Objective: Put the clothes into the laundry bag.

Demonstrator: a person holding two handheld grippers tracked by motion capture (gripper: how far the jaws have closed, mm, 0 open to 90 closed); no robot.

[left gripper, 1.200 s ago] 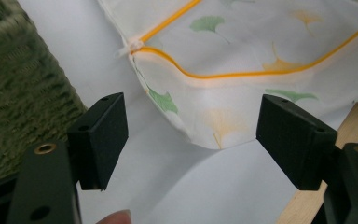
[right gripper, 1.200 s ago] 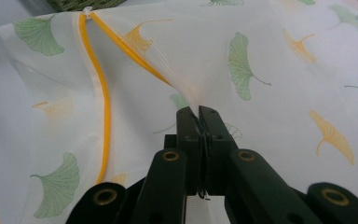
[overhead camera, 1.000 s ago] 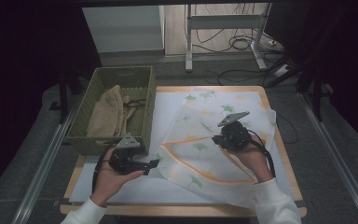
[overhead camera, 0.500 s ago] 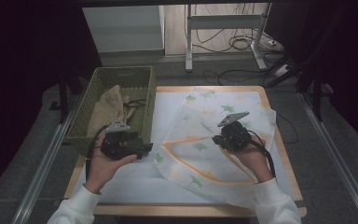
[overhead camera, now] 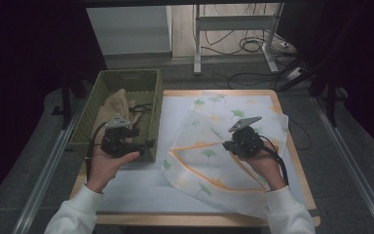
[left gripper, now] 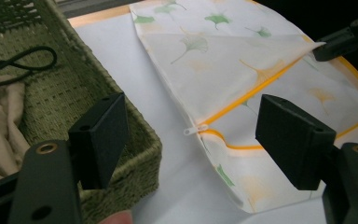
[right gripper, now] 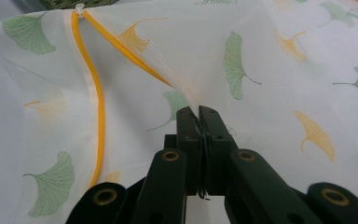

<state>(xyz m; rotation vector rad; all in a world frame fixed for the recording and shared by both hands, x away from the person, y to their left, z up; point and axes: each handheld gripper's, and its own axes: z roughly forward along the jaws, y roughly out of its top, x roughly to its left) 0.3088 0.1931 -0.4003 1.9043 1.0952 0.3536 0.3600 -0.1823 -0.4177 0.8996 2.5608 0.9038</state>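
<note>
White mesh zip bag w/ ginkgo-leaf print & orange zipper (overhead camera: 224, 146): flat on table, R of green woven basket (overhead camera: 126, 87); R gripper (right gripper: 199, 116) clamped on raised flap; L gripper (left gripper: 191, 135), jaws wide & empty, by basket, zipper pull (left gripper: 192, 130) straight ahead.

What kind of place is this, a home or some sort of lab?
Most likely a lab or recording workspace, not a home: a light wooden table stands between metal floor rails, loose black cables lie on the floor behind it, and the surroundings are dark.
</note>
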